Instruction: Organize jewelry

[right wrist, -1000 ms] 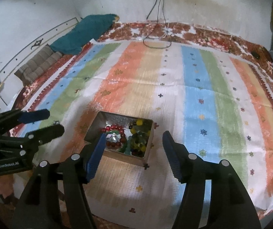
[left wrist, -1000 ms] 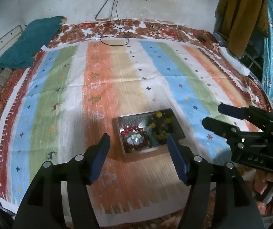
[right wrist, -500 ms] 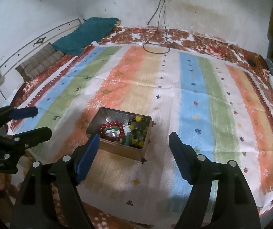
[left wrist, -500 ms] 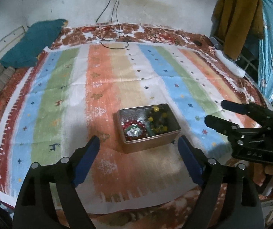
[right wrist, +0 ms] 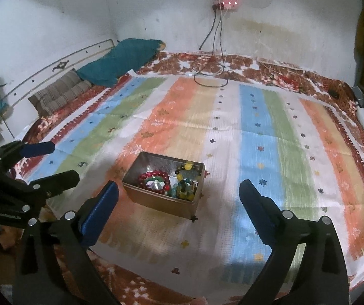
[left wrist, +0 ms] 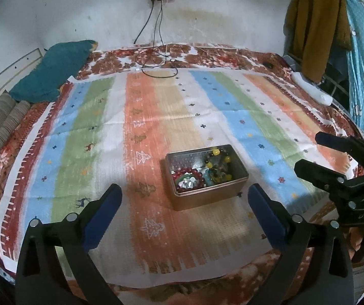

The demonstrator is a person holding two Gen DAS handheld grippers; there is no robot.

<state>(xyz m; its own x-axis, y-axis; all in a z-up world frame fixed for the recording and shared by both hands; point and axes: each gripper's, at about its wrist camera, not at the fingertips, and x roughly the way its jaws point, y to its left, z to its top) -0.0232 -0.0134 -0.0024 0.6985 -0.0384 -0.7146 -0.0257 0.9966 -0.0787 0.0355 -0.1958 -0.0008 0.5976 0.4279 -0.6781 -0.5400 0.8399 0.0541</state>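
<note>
A metal tin (left wrist: 208, 199) (right wrist: 156, 203) stands on the striped cloth. It holds a red bead bracelet (left wrist: 182, 172) (right wrist: 154, 174), yellow and dark beads (left wrist: 217, 153) (right wrist: 187, 167) and green beads (right wrist: 182, 190). My left gripper (left wrist: 184, 190) is open and empty, held back from the tin's near side; it shows at the left of the right wrist view (right wrist: 52, 162). My right gripper (right wrist: 179, 190) is open and empty, near the tin's front; it shows at the right of the left wrist view (left wrist: 309, 152).
The striped cloth (left wrist: 156, 117) (right wrist: 258, 139) covers a bed with a red floral blanket. A teal pillow (left wrist: 54, 71) (right wrist: 120, 61) and a striped cushion (right wrist: 59, 91) lie at the far left. Charger cables (left wrist: 156, 66) (right wrist: 212, 76) hang from a wall socket. Clothes (left wrist: 314, 25) hang at the right.
Both grippers have pulled back and risen from the tin, so it looks smaller and farther. Both sets of jaws have opened wider.
</note>
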